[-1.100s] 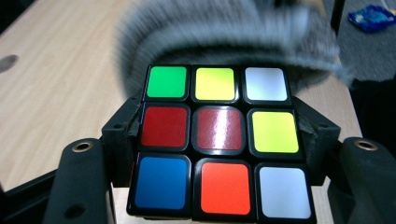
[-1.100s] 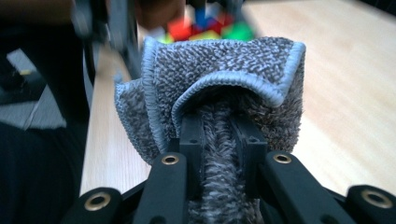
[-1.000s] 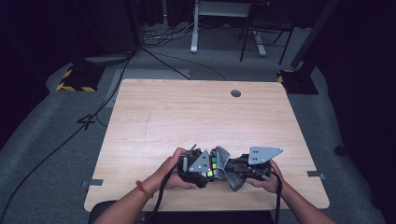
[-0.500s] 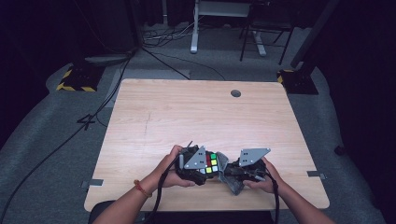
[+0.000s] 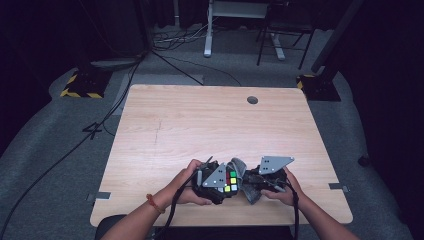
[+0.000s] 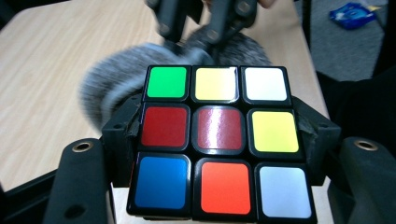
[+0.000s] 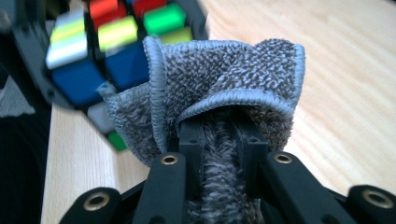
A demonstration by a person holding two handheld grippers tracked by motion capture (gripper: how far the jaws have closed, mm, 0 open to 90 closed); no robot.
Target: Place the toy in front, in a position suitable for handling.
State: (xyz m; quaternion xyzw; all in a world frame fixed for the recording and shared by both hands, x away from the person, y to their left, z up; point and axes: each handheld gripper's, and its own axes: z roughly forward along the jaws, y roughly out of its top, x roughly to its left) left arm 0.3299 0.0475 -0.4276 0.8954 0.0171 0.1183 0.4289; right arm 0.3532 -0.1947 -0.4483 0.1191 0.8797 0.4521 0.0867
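High view: we see the table [image 5: 200, 120], a pale wood top, with both of the person's forearms entering from the bottom edge. In the lower centre of the frame the left gripper [image 5: 215, 181] and the right gripper [image 5: 252, 182] meet, close to the near edge of the table.

The left gripper is clamped on a puzzle cube [image 5: 230, 181], whose coloured tiles show just right of its grey plate. In the left gripper view the cube [image 6: 219, 140] occupies the centre and lower half of the frame, held at its 2 sides by the black jaws; the facing side shows 9 tiles, with green, pale yellow and white along the top row.

The right gripper is closed on a grey cloth [image 5: 240, 170]. In the right gripper view the cloth [image 7: 224, 102] bunches out above the 2 jaws at centre frame, pinched between them, and its folded edge lies against the cube [image 7: 112, 42] in the upper left. In the left gripper view the cloth [image 6: 116, 79] appears blurred just behind the cube's top edge, with the right gripper [image 6: 201, 32] above it.
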